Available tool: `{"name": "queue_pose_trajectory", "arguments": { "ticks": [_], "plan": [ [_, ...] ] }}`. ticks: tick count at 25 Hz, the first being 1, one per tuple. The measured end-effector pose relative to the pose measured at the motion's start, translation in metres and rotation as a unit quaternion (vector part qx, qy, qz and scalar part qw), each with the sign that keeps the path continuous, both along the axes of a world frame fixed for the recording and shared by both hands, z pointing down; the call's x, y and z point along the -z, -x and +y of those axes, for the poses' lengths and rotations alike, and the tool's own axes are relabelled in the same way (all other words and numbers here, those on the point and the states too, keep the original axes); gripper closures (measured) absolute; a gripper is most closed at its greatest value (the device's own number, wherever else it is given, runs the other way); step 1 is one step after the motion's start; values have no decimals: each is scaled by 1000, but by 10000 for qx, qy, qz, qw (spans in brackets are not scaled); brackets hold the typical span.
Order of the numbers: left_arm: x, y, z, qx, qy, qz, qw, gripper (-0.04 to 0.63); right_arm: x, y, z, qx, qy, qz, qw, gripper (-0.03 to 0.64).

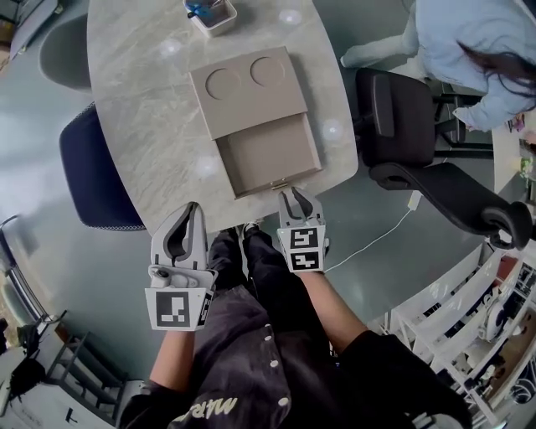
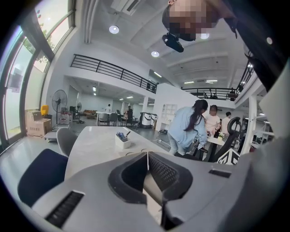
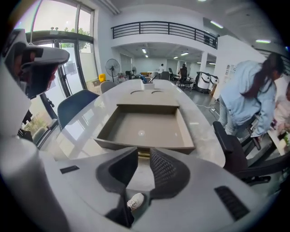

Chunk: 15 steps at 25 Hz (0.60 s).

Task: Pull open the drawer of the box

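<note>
A tan box with two round recesses in its lid lies on the marble table. Its drawer stands pulled out toward the table's near edge and is empty. In the right gripper view the drawer fills the middle. My right gripper hangs just off the table edge in front of the small brass handle. Its jaws keep a narrow gap, with the handle just beyond the tips and nothing pressed. My left gripper hovers at the table edge left of the drawer, its tips touching and holding nothing.
A white pen holder stands at the table's far end. A blue chair is at the left, a black office chair at the right. A person in light blue bends over beyond it. White shelving is at lower right.
</note>
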<state>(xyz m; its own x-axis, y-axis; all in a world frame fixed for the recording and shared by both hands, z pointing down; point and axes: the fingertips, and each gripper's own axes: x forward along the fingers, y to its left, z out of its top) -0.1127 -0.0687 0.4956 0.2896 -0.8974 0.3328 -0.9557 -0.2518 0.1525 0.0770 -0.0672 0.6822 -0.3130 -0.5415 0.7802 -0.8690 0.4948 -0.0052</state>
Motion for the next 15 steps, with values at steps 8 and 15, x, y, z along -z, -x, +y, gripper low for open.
{"name": "queue_pose_trajectory", "arguments": {
  "ticks": [8,15],
  "plan": [
    [43,-8,-6,-171,-360,-9,9992,577,71,16,-32,-39,-714,-542,9960,620],
    [79,-9,-12,-184,-719,-32,9972,577,131,23,-54,16,-1224,-854,9888,620]
  ]
}}
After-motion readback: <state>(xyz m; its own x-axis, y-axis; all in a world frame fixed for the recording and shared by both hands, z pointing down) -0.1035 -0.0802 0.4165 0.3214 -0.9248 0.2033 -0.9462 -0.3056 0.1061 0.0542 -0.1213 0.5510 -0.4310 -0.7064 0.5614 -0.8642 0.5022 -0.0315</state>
